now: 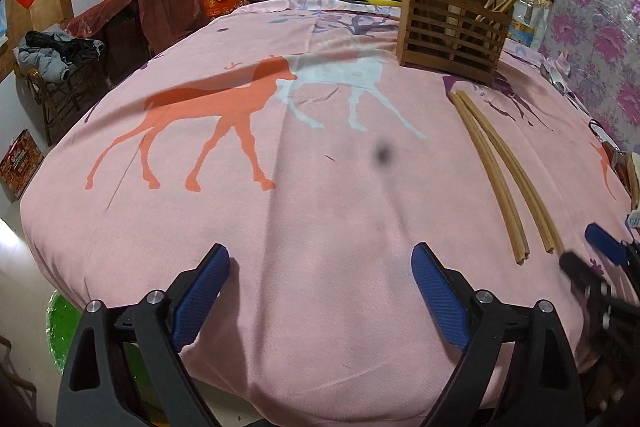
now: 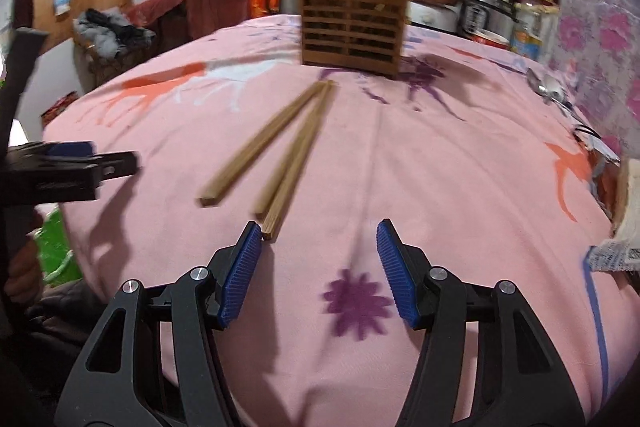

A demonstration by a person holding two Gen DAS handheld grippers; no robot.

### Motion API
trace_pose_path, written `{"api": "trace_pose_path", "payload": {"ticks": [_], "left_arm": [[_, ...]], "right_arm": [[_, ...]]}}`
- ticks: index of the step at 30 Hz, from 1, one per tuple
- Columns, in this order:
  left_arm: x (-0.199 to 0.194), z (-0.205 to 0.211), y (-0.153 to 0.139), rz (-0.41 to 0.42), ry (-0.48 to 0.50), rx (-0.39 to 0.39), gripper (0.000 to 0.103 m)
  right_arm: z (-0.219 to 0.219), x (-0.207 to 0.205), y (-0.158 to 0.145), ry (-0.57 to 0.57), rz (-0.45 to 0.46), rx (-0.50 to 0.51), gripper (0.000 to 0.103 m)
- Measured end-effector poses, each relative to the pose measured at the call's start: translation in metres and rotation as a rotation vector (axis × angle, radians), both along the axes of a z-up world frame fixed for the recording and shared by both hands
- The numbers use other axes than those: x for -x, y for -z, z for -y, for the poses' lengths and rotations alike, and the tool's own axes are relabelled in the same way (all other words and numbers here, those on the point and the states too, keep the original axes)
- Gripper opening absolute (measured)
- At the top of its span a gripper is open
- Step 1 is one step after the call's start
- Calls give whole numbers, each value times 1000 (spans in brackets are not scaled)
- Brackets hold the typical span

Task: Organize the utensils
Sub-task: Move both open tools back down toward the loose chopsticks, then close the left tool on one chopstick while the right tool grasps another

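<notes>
Chopsticks (image 2: 276, 147) are lying flat on the pink deer-print desk (image 2: 440, 167), four sticks in two loose pairs. Their long axis runs away from my tongs: far tips bunched together near the wooden utensil rack (image 2: 352, 27), near ends fanned apart toward me. The rack stands upright beyond them with a few more sticks poking out of it.

Right tongs (image 2: 318, 259) are open, nothing between the pads, and the nearest stick end sits just beside the tip of the left finger (image 2: 240, 275), looks like touching but I can't say for sure. Left tongs (image 1: 320, 291) are wide open too, over bare cloth, with the chopsticks (image 1: 500, 171) off to their right and ahead, well apart from them.
</notes>
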State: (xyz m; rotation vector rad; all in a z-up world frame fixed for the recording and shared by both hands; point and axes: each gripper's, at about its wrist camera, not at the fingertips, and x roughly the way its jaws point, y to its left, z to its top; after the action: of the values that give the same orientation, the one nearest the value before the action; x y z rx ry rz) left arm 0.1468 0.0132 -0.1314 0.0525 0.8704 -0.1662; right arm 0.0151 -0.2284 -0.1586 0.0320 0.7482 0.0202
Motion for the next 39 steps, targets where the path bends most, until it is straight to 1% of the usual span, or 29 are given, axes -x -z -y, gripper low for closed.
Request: {"api": "trace_pose_path", "payload": {"ticks": [3, 4, 8, 12, 17, 21, 23, 26, 31, 33, 37, 39], "left_arm": [[2, 5, 0, 1, 17, 0, 91], [3, 7, 0, 1, 23, 1, 91], [9, 17, -2, 4, 65, 15, 91], [14, 30, -1, -11, 126, 38, 91], [19, 55, 1, -18, 217, 36, 91], [16, 71, 4, -20, 250, 15, 91], [13, 77, 6, -14, 248, -9, 91], [7, 73, 7, -5, 222, -31, 91], [-9, 39, 7, -12, 109, -24, 91], [-11, 31, 5, -13, 90, -21, 91], [-10, 35, 3, -18, 109, 3, 91], [-8, 44, 4, -12, 128, -2, 91]], "right_arm": [[22, 0, 0, 72, 1, -43, 57], [26, 0, 0, 80, 1, -56, 57], [33, 0, -2, 76, 24, -107, 57], [38, 1, -3, 84, 34, -118, 59], [49, -2, 1, 114, 20, -170, 59], [52, -3, 3, 117, 17, -192, 59], [52, -3, 3, 116, 18, -191, 60], [53, -3, 3, 114, 19, -190, 60], [52, -3, 3, 114, 21, -191, 60], [52, -3, 3, 115, 20, -191, 60], [52, -3, 3, 115, 21, -190, 60], [52, -3, 4, 114, 21, -189, 60]]}}
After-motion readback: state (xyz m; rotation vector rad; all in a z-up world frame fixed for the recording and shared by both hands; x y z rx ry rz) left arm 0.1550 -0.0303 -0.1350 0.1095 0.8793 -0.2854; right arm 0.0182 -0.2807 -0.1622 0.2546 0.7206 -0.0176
